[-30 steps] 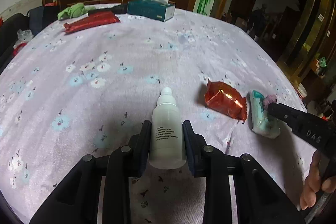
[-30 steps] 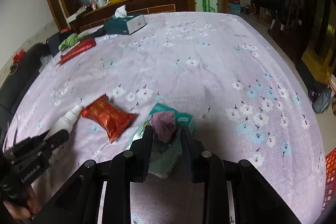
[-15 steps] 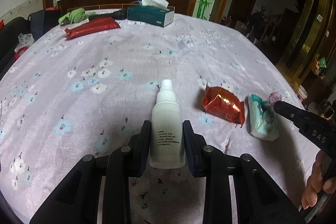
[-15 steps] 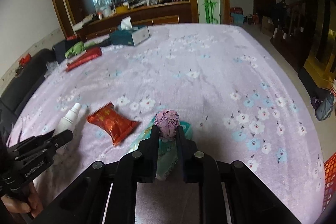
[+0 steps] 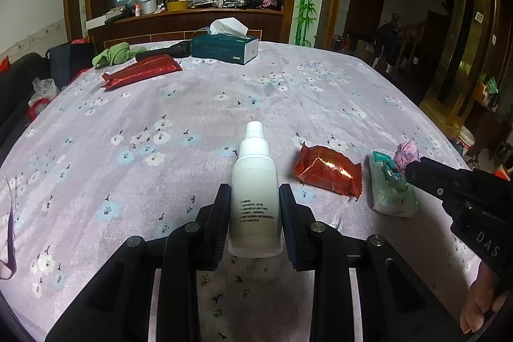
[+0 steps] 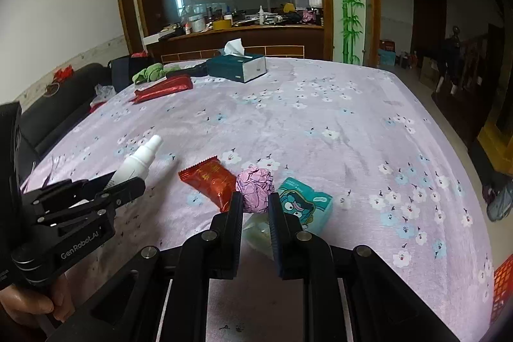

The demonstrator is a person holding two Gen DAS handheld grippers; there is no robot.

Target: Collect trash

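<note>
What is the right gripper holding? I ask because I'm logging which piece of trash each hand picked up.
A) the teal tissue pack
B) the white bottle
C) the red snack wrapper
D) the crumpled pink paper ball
D: in the right wrist view the right gripper has its fingers closed on the crumpled pink paper ball, lifted over the teal tissue pack.

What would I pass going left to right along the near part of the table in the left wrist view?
White bottle held in the left gripper → red snack packet → teal tissue pack → purple paper ball in the right gripper.
</note>
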